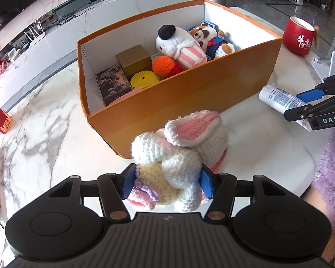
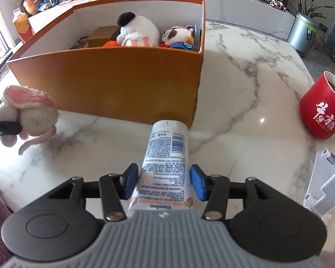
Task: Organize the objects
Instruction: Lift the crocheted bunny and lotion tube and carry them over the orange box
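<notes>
Scene: a marble table (image 2: 245, 116) with an open orange box (image 1: 189, 89) in the middle, seen from two hand-held grippers.
Left gripper (image 1: 167, 184): its blue pads are clamped on the lower body of a crocheted bunny (image 1: 178, 147), one pad on each flank.
Bunny: white yarn with pink-lined ears, held just in front of the box's near wall; from the right camera it appears lifted off the table, with a limb dangling.
Bunny handling: it looks soft, light and squashy; yarn gives good friction, so slipping seems unlikely. The plump body is the best place to grip; ears and limbs would flop or stretch.
Right gripper (image 2: 164, 184): its pads sit on either side of a tube (image 2: 167, 156); the left pad touches it, the right pad shows a slim gap, so I cannot tell whether the hold is firm.
Tube: white, labelled Vaseline, pointing cap-first toward the box's near right corner.
Tube handling: probably light, smooth plastic that dents and may slide; the flat-sided middle, where the pads sit, seems the right hold.
Box contents: two plush toys (image 1: 181, 44), an orange ball (image 1: 164, 65), small cartons and a yellow item.
Nearby: a red cup (image 2: 321, 111) stands well apart to the right.
</notes>
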The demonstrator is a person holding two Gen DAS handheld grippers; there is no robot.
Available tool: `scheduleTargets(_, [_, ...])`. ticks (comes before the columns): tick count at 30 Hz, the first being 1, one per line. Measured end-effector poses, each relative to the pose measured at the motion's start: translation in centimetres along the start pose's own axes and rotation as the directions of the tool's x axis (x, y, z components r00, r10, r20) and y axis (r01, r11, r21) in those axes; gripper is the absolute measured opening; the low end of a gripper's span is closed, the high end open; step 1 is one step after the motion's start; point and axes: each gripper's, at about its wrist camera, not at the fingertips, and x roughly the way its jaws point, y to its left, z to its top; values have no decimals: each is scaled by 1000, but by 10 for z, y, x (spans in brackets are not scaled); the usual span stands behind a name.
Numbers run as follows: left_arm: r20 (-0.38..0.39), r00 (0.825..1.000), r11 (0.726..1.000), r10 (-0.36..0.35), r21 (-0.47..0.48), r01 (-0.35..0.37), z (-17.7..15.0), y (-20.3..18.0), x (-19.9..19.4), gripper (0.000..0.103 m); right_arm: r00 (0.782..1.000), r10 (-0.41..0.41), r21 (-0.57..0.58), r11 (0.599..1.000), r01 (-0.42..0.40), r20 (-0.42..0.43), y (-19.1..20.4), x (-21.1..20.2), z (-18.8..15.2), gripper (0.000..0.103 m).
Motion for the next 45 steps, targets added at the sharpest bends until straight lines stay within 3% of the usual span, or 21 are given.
scheduleTargets(4, [23, 999, 999, -29, -14, 29, 1, -6, -19, 68, 998, 57, 55, 997, -57, -3, -7, -10, -1, 53])
scheduleTargets(12, [58, 995, 997, -80, -10, 81, 2, -23, -45, 68, 996, 91, 67, 994, -90, -16, -6, -31, -10, 53])
scheduleTargets(18, [50, 990, 991, -135, 4, 135, -6, -44, -48, 68, 993, 103, -33, 994, -105, -54, 4, -61, -34, 51])
scheduleTargets(19, [46, 989, 990, -140, 7, 140, -8, -49, -47, 68, 993, 103, -33, 994, -105, -54, 4, -61, -34, 38])
scheduleTargets(20, [42, 988, 989, -146, 4, 146, -10, -52, -45, 68, 994, 80, -85, 993, -86, -70, 9, -65, -42, 0])
scheduleTargets(26, [22, 982, 983, -185, -1, 185, -22, -74, -38, 68, 991, 102, -55, 993, -107, -81, 2, -70, -52, 6])
scheduleTargets(27, [18, 982, 982, -189, 1, 189, -24, -77, -37, 68, 989, 117, -41, 992, -121, -86, 0, -70, -51, 9])
scheduleTargets(29, [6, 981, 981, -194, 0, 194, -27, -83, -35, 68, 981, 165, -19, 986, -168, -97, 0, -70, -51, 33])
scheduleTargets(31, [-4, 981, 981, -192, -2, 192, -30, -87, -32, 68, 978, 183, -16, 983, -185, -101, 1, -70, -51, 42])
scheduleTargets(37, [-7, 981, 980, -196, -20, 196, -36, -91, -28, 68, 974, 150, -77, 983, -165, -171, 19, -55, -52, 52])
scheduleTargets(41, [-6, 981, 981, -193, -35, 192, -36, -87, -27, 68, 970, 137, -99, 982, -159, -201, 22, -48, -54, 51])
scheduleTargets(43, [-5, 982, 981, -190, -36, 190, -36, -86, -27, 68, 965, 165, -78, 980, -185, -205, 20, -48, -53, 39])
scheduleTargets(45, [-4, 982, 982, -188, -37, 187, -35, -84, -27, 68, 965, 167, -70, 980, -184, -201, 18, -49, -53, 35])
